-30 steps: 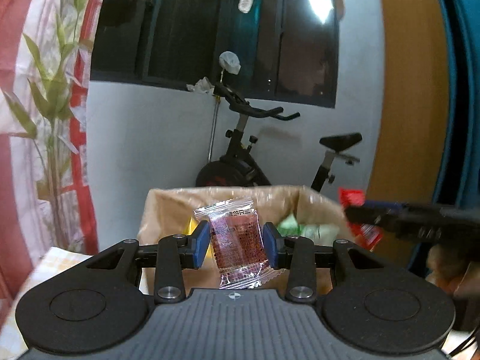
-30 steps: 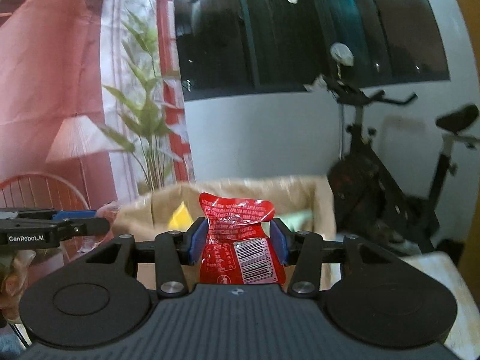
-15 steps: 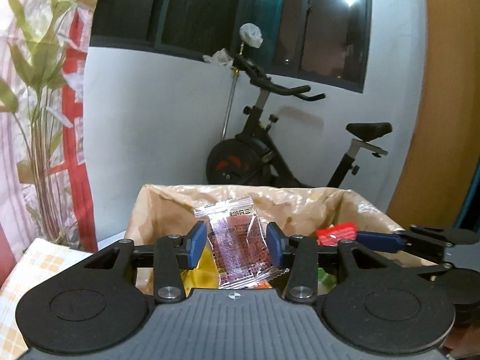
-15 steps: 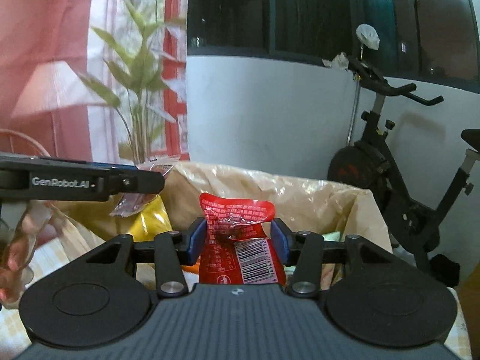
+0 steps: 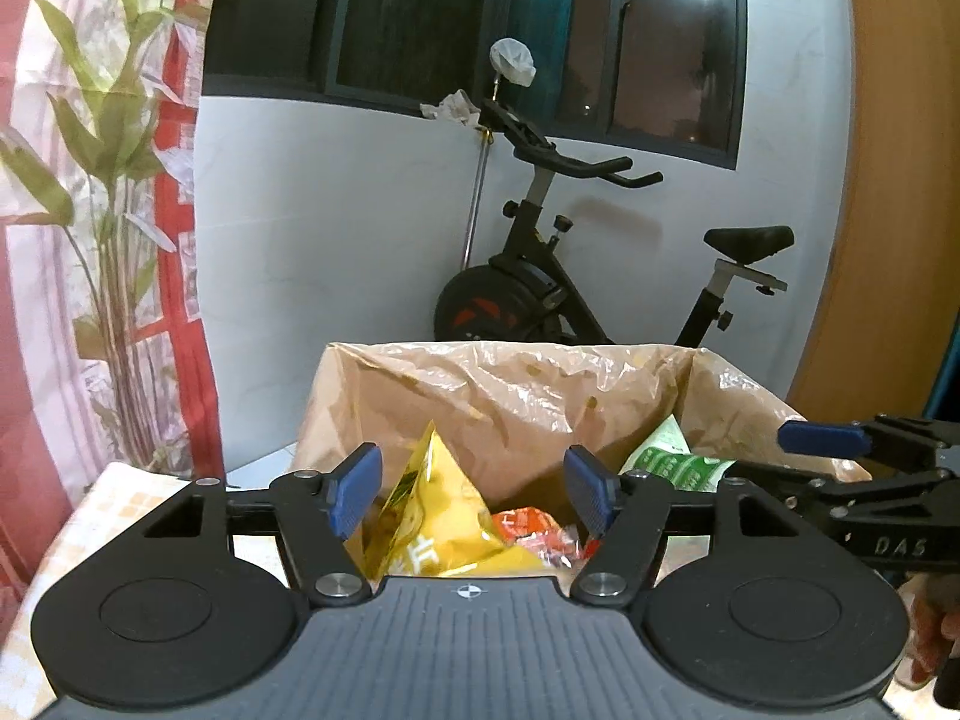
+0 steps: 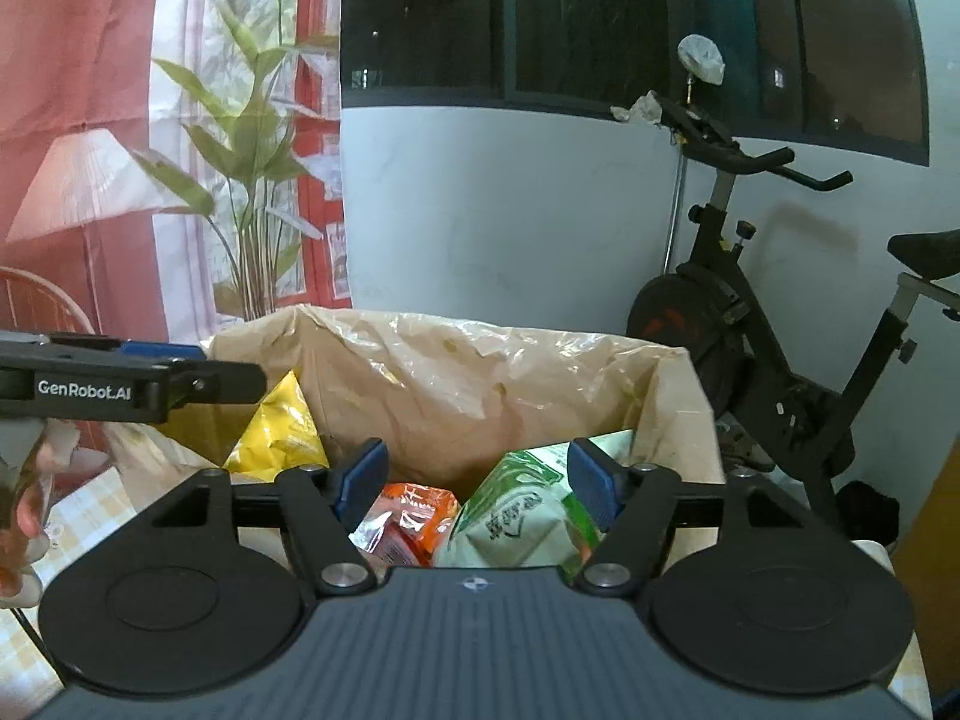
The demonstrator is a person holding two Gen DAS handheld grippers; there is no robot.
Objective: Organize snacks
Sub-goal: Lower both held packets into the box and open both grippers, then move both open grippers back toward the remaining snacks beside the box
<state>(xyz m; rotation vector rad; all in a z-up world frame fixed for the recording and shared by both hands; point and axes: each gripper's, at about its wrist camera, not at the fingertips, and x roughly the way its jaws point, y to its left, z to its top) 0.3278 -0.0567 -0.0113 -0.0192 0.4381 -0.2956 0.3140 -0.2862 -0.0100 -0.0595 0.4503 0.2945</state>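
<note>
Fingers of L gripper (image 5: 474, 495) & R gripper (image 6: 477, 489) spreading, nothing pinched, above lined snack box (image 5: 540, 384).

Beyond your fingers, a pale wall (image 5: 336, 252) carries a dark window (image 5: 420, 18) reflecting a ceiling light. An exercise bike (image 5: 540, 276) stands against it; a plant-patterned curtain (image 5: 102, 180) hangs left.

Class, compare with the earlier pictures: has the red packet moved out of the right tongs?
Yes. The right tongs, opening, hold nothing over the lined box; the packet has gone from between them.
</note>
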